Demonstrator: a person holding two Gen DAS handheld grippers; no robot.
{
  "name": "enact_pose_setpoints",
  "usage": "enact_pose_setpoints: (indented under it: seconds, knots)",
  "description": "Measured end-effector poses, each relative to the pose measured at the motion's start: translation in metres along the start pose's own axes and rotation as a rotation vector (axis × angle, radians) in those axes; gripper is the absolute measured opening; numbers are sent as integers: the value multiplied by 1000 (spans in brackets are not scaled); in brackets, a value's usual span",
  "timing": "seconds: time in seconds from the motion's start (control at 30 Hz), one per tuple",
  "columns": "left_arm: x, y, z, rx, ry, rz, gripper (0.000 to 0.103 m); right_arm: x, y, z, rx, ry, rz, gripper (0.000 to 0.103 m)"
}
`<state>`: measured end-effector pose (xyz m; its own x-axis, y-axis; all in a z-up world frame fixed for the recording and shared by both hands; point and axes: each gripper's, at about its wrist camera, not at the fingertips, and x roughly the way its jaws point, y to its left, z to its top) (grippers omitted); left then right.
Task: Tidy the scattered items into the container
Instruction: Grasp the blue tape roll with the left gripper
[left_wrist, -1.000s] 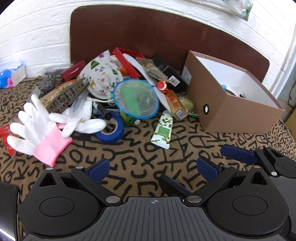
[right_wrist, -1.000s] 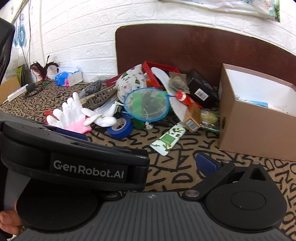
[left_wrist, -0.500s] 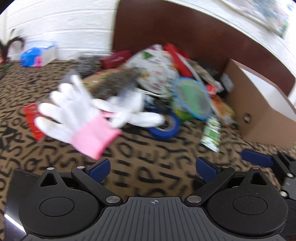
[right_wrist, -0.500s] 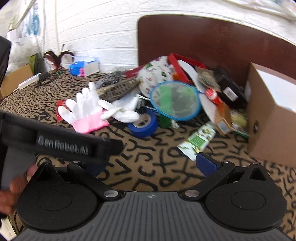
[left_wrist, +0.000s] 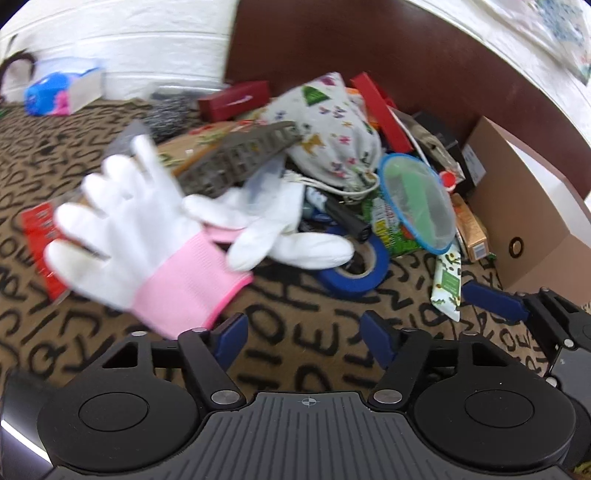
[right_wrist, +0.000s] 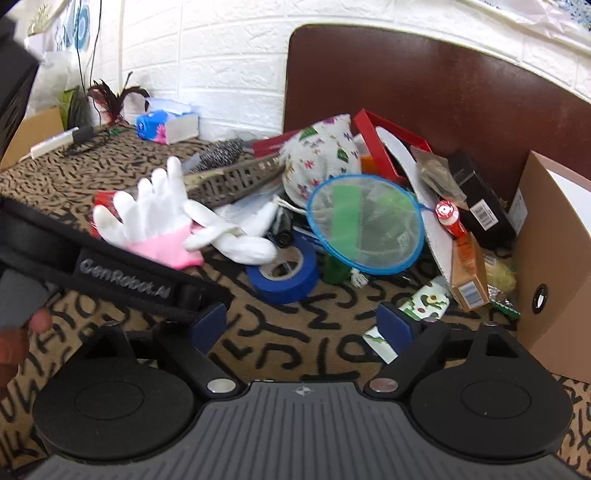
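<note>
A pile of scattered items lies on the letter-patterned cloth. In front of my left gripper (left_wrist: 303, 336) is a white glove with a pink cuff (left_wrist: 147, 236), its cuff just beyond the left fingertip. A second white glove (left_wrist: 280, 229) and a blue tape roll (left_wrist: 354, 266) lie beside it. My right gripper (right_wrist: 301, 325) hovers short of the tape roll (right_wrist: 284, 273), with a green-and-white tube (right_wrist: 424, 302) by its right finger. Both grippers' jaws are closing with nothing between them. The brown cardboard box (right_wrist: 554, 258) stands at the right.
A blue-rimmed net (right_wrist: 365, 225), a floral pouch (right_wrist: 321, 155), a grey perforated strip (right_wrist: 236, 181), red boxes and small packets crowd the pile against the dark headboard. The left gripper's body (right_wrist: 122, 277) crosses the right wrist view's left side. A tissue pack (right_wrist: 166, 125) sits far left.
Both grippers have come forward and down toward the pile, so the pink-cuffed glove and tape roll look larger. The blue pads of both grippers stand closer together than before.
</note>
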<state>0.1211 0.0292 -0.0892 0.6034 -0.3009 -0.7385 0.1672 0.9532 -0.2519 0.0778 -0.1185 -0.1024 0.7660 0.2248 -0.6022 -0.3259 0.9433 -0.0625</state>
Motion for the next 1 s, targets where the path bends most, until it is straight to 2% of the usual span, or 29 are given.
enact_pose_setpoints:
  seconds: [0.13,0.23,0.37,0.6,0.83,0.9,1.0]
  knots:
    - [22,-6,10,10,27,-44,75,9,-8,-5,-8,33,10,78]
    - [34,-10,17,22,29,-40,77,14,-14,-7,-14,44,2,77]
    - [42,-15,26,55,22,-56,78,24,-14,-6,-45,56,25,69]
    - [54,-16,40,76,29,-72,81,45,-1,6,-113,24,79,66]
    - [55,-14,45,68,38,-107,86,59,-4,13,-69,19,112,66]
    - [50,-12,43,66,24,-132,88,59,-6,12,-59,16,115,67]
    - [47,-13,42,90,7,-126,89,59,-8,13,-51,16,122,67]
